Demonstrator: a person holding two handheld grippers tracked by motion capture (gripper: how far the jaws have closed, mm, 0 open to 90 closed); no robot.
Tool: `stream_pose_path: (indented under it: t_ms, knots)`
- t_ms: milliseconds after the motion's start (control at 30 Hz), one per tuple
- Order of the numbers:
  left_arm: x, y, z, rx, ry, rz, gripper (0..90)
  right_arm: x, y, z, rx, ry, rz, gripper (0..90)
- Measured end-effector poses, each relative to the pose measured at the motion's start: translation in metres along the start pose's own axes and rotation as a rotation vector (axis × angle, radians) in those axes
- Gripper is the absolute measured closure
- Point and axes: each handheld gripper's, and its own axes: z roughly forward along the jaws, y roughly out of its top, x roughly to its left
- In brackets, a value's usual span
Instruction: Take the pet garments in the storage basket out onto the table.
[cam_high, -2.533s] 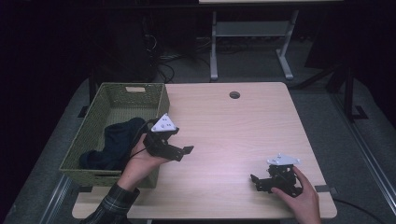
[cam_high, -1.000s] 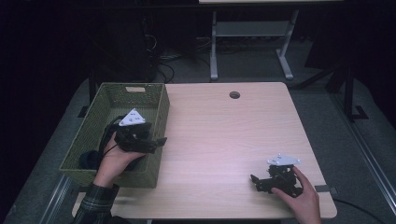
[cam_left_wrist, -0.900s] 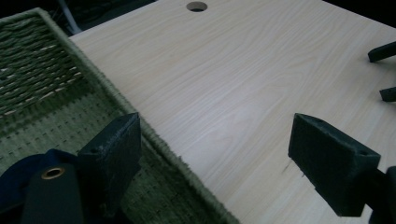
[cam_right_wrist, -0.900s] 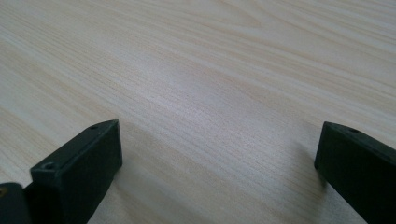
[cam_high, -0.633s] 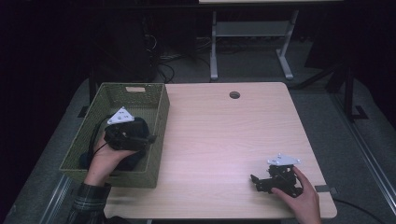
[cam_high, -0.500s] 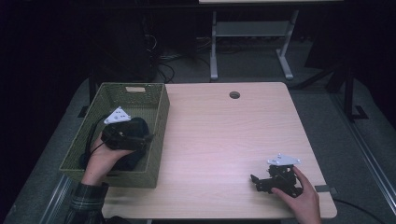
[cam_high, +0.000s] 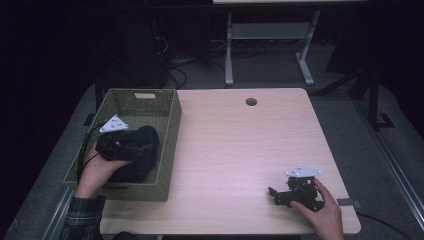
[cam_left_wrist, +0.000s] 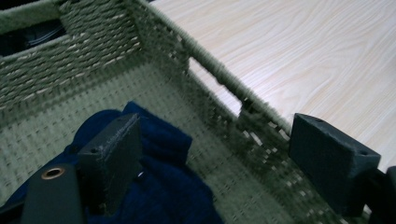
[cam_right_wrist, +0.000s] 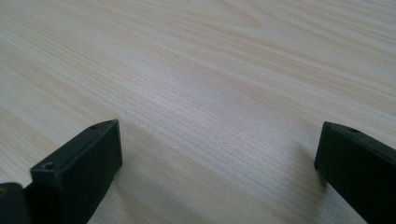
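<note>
The basket (cam_high: 167, 145) is coarse woven green fibre, rough and matt. Inside it lies a dark navy knitted cloth (cam_left_wrist: 163, 186), soft and fuzzy. Beside the basket, the tabletop (cam_high: 240, 145) is pale wood-grain, smooth with a faint sheen.

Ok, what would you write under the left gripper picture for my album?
Open jaws of the left gripper hang inside a green woven basket, just over a dark blue cloth.

Left gripper (cam_high: 145, 149) over dark cloth (cam_high: 142, 160) inside green basket (cam_high: 170, 145); right gripper (cam_high: 274, 195) on wooden table (cam_high: 240, 145).
</note>
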Motion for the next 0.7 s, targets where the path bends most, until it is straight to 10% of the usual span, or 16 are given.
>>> stream_pose_path:
  t_ms: [700]
  knots:
    - [0.028, -0.019, 0.005, 0.11, 0.081, -0.021, 17.0, 0.0, 0.0, 0.0, -0.001, 0.0, 0.003, 0.4]
